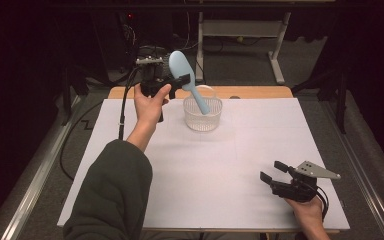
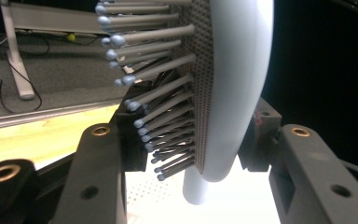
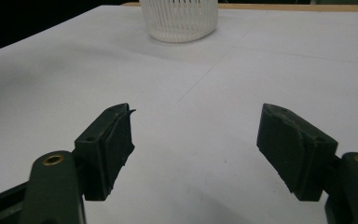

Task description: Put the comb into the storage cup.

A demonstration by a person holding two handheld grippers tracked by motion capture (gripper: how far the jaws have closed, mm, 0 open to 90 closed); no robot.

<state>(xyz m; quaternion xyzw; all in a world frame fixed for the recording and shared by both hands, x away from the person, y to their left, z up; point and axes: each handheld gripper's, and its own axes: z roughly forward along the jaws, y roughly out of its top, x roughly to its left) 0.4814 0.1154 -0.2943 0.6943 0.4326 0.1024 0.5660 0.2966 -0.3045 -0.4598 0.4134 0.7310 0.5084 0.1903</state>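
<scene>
Bristles (image 2: 163, 112) crowd the lens in the left gripper view, and the pale blue brush (image 2: 233, 88) is clamped at its neck between the two black jaws, head up, handle end poking down below. From the high view, the left gripper (image 1: 182, 81) holds that brush (image 1: 187, 80) tilted above the far side of the table (image 1: 205, 170), handle slanting down into the clear ribbed cup (image 1: 203, 114). Whether the tip touches the cup's bottom, I can't tell. My read: the pick-up is done, the drop into the cup is underway, and what's left is lowering, letting go and pulling the hand clear.

Over at the near right corner, the right gripper (image 1: 272, 171) sits low by the sheet with jaws spread wide and nothing between them, well apart from the action.

High view gives the brush-to-cup line-up, which the left gripper view can't. That close view gives the grip itself: jaws pressed on both sides of the brush. Right gripper view (image 3: 198, 140) adds bare white sheet between its open jaws and the cup (image 3: 179, 21) standing far off.
</scene>
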